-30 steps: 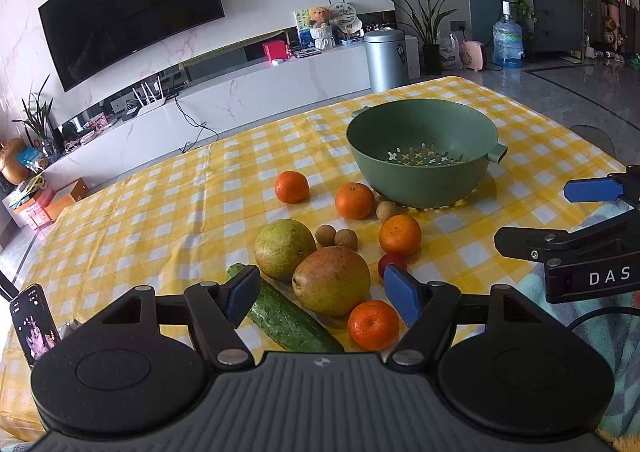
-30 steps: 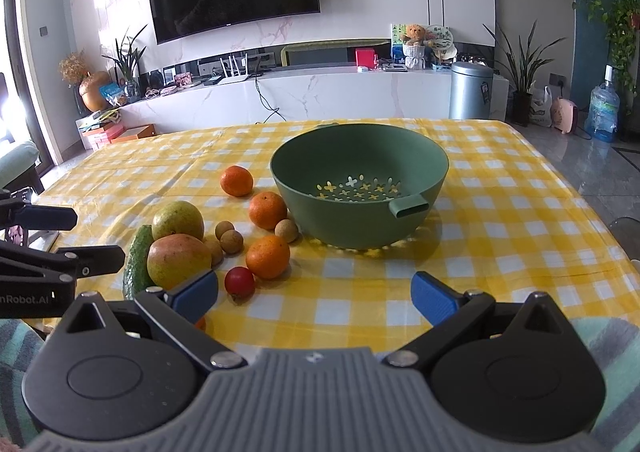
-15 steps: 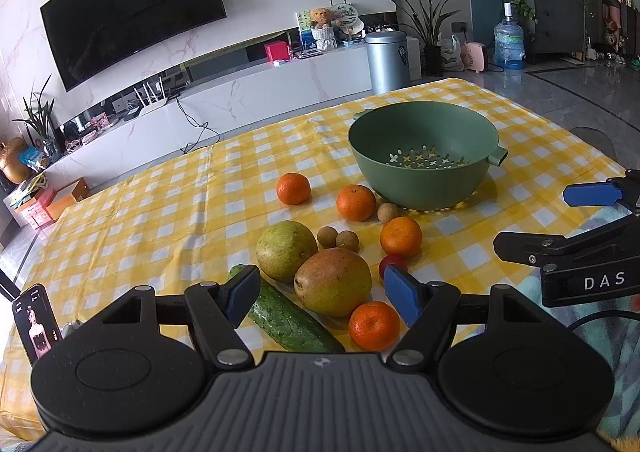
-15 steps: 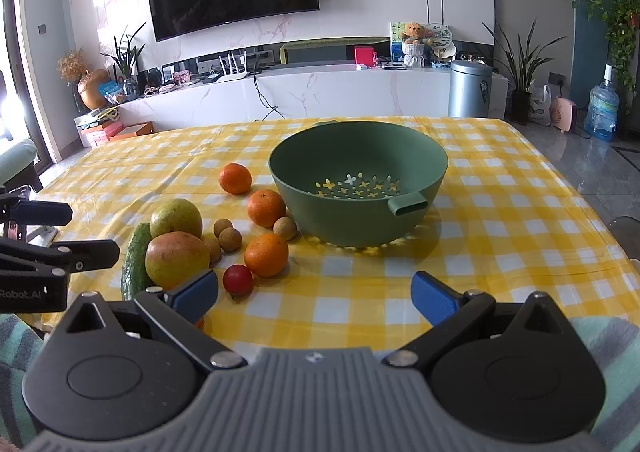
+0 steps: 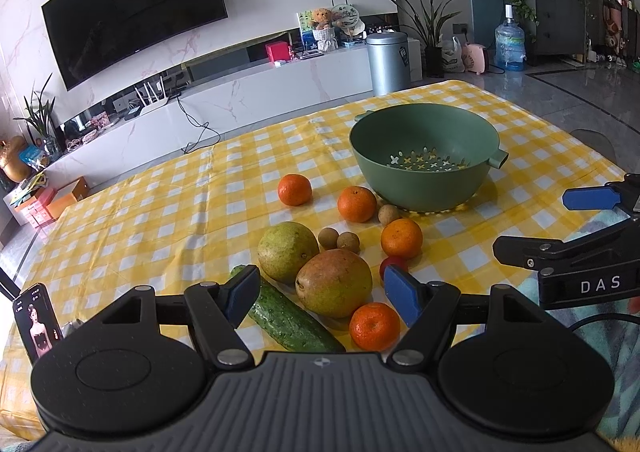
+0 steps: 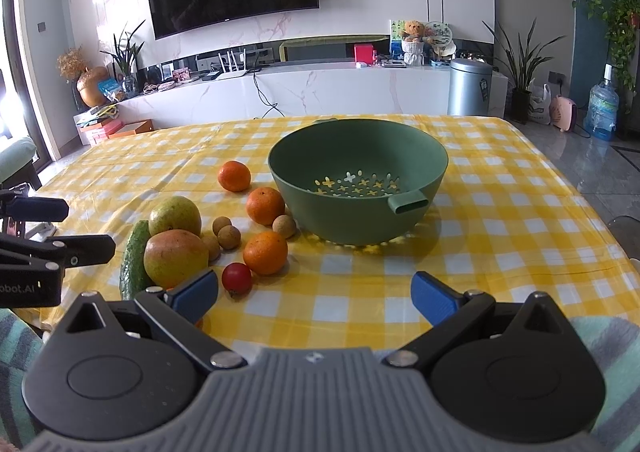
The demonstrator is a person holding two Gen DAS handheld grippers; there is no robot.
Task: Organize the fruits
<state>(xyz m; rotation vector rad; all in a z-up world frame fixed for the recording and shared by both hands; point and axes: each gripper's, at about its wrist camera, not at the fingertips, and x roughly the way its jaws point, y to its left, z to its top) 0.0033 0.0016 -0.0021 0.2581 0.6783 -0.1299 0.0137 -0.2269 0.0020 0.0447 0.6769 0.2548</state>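
A green colander bowl [image 5: 424, 132] [image 6: 356, 224] stands empty on the yellow checked tablecloth. Left of it lie several tangerines [image 5: 294, 190] [image 6: 265, 253], two mangoes [image 5: 333, 282] [image 6: 175, 258], small brown longans [image 5: 348, 242], a red cherry tomato [image 6: 237, 277] and a cucumber [image 5: 286, 322]. My left gripper [image 5: 320, 294] is open and empty, hovering just before the near mango. My right gripper [image 6: 314, 298] is open and empty, near the table's front edge, facing the bowl. Each gripper shows at the side of the other's view.
A phone [image 5: 37, 322] stands at the table's near left corner. A striped teal cloth [image 6: 612, 336] lies at the front edge. Behind the table are a white TV cabinet [image 6: 320, 92] and a metal bin [image 6: 469, 86].
Both grippers have shifted only slightly; the scene sits a touch lower in the left wrist view. No fruit has moved.
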